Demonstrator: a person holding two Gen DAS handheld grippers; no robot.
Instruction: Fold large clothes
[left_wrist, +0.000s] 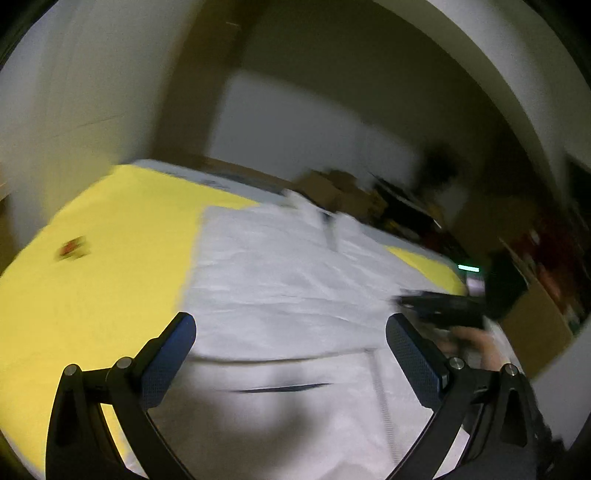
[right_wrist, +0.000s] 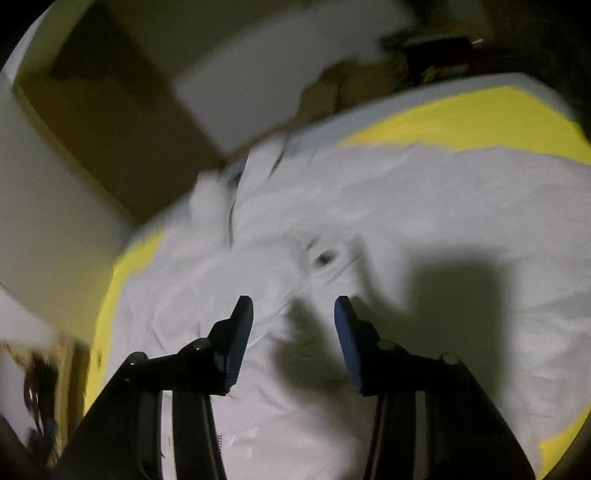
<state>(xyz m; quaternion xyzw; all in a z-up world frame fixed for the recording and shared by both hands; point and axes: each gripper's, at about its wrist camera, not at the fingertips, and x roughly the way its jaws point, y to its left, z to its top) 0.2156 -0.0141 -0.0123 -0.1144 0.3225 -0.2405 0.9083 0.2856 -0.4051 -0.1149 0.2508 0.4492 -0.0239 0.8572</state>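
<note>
the left gripper (left_wrist: 290, 328) hung released, jaws wide, above the white garment (left_wrist: 280, 266) spread on the yellow worktop (left_wrist: 110, 236). the right gripper (right_wrist: 293, 314) stood released, nothing between its jaws. blur smeared the garment's far end.

Yellow-covered bed (left_wrist: 110, 236) under spread white garment (left_wrist: 280, 266)
</note>
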